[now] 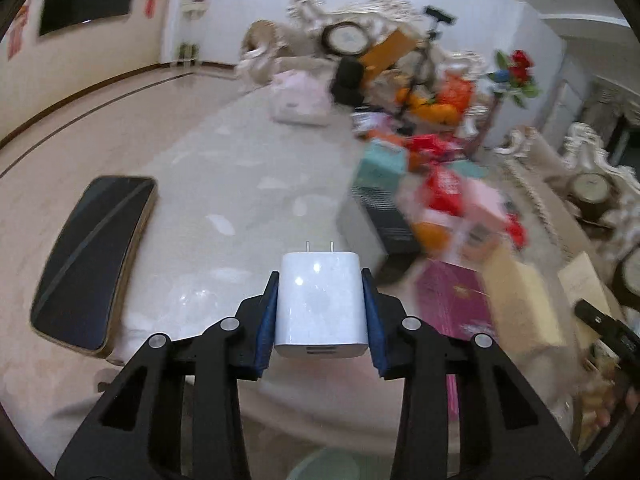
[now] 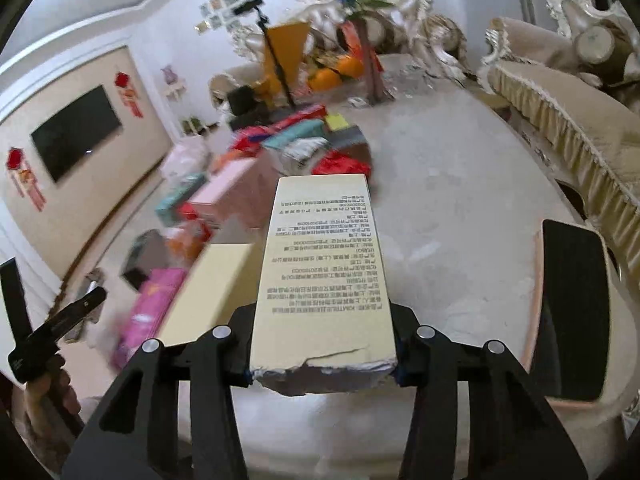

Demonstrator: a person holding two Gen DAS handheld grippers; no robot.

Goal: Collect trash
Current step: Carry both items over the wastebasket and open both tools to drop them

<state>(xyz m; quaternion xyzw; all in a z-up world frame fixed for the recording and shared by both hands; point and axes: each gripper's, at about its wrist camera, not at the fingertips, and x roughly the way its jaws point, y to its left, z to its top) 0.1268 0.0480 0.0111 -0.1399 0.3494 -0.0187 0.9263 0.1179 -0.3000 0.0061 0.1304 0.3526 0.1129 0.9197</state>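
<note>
My left gripper (image 1: 320,280) is shut on a white wall charger (image 1: 320,308), whose two prongs point away from me above the pale marble table (image 1: 224,168). The blue pads press both of its sides. My right gripper (image 2: 324,320) is shut on a long cream carton (image 2: 324,240) with printed text on top and a torn near end. It holds the carton lengthwise, above the table (image 2: 460,208); its fingertips are mostly hidden by the carton.
A black tablet (image 1: 92,264) (image 2: 568,312) lies at the table's edge. Colourful boxes and packets (image 1: 440,200) (image 2: 256,152) crowd one side, with a cream box (image 2: 208,288) and a magenta box (image 1: 452,300) nearest. Ornate sofas (image 2: 560,120) ring the table.
</note>
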